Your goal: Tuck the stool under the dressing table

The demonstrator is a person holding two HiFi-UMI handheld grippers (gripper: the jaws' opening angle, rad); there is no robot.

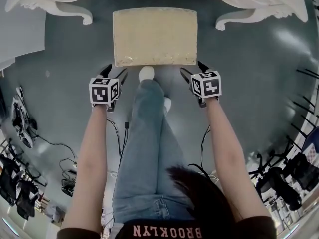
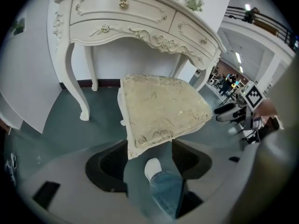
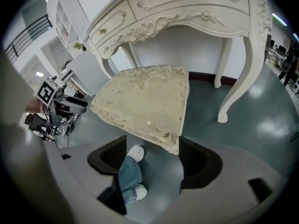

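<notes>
The rectangular stool with a cream cushion woven in a pale gold leaf pattern (image 1: pixel 154 36) stands on the smooth blue-green floor (image 1: pixel 75 54). It faces the knee gap of the white dressing table with carved scroll trim and curved legs (image 1: pixel 70 6). Its far edge lies about level with the table's front legs, so most of the seat is out in the open and the tuck is not yet done.

The left gripper (image 1: pixel 114 72) sits just beside the near left corner of the seat, and the right gripper (image 1: pixel 193 69) sits just beside the near right corner. Both point steeply down, jaws spread wide and pinching nothing. In each gripper view a corner of the cushion shows between the dark pads without being pressed. Taking both corners likely keeps the stool square for a straight push between the legs.

The cushion looks padded and slightly glossy, with a piped edge. The person's white shoe (image 1: pixel 146 73) rests close to the near edge.
</notes>
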